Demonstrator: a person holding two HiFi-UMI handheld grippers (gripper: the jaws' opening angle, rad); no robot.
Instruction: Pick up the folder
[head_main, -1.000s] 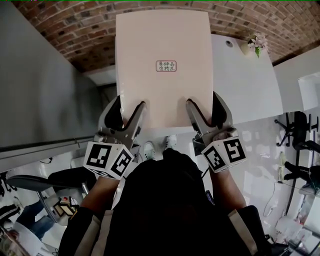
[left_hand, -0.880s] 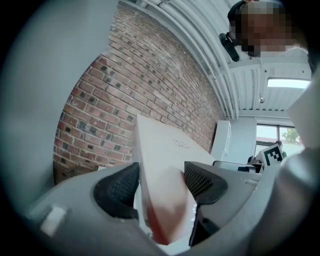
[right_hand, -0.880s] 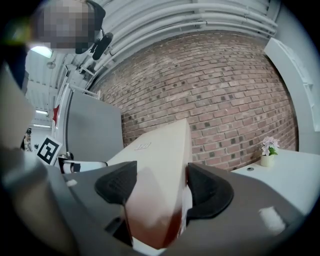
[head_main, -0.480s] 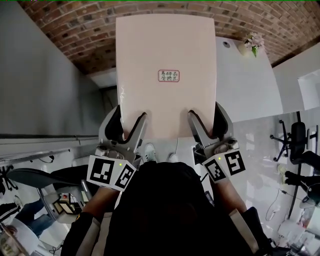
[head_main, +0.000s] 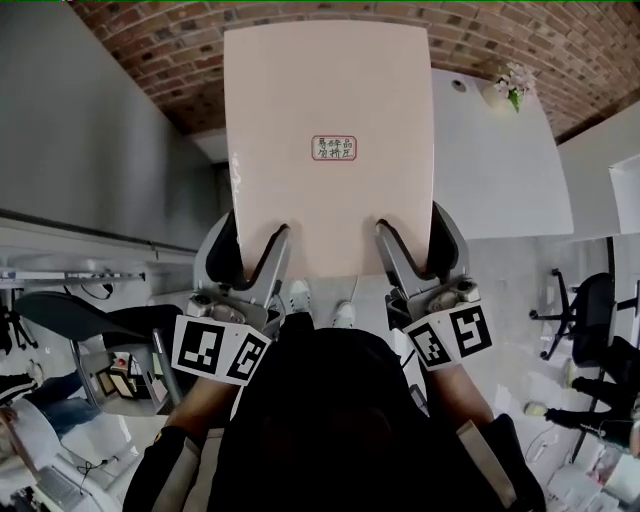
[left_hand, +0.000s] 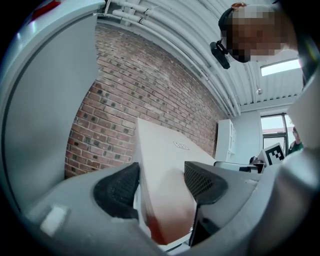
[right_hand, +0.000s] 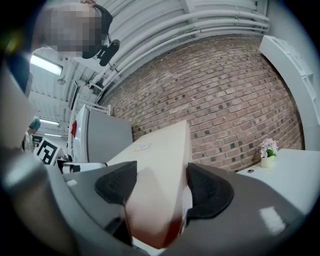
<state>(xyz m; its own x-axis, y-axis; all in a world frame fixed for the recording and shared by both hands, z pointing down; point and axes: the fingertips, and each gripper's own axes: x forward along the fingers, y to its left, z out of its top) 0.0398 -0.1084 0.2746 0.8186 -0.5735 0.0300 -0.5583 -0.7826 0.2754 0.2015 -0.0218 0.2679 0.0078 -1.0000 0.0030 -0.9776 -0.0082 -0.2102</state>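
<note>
Two grippers are in our hands, and both are holding the folder (head_main: 330, 150). The left gripper (head_main: 252, 245) bites the near edge at 7 o'clock of the folder. The right gripper (head_main: 413, 240) bites the same edge at 5 o'clock. In each gripper view the black pads press on the top and bottom of the thick folder. The jaws stand wide because the folder is fat, but they are clamped on it, not loose.

The folder sticks out in front of us toward 12 o'clock and lies about flat. Its small label (head_main: 333, 148) is on top, near the middle. The folder is up in the air. We see nothing under it that it rests on. The brick wall (head_main: 150, 40) is far behind it. The white table (head_main: 500, 170) is off at 3 o'clock of the folder and does not touch it. A little pot of flowers (head_main: 512, 88) sits on that table at 2 o'clock.

We think the job is nearly all done: the folder is grabbed and lifted. What is left looks small. We only need to hold it level with both hands so it does not tip or slide out. The pictures do not tell us where it should go.
</note>
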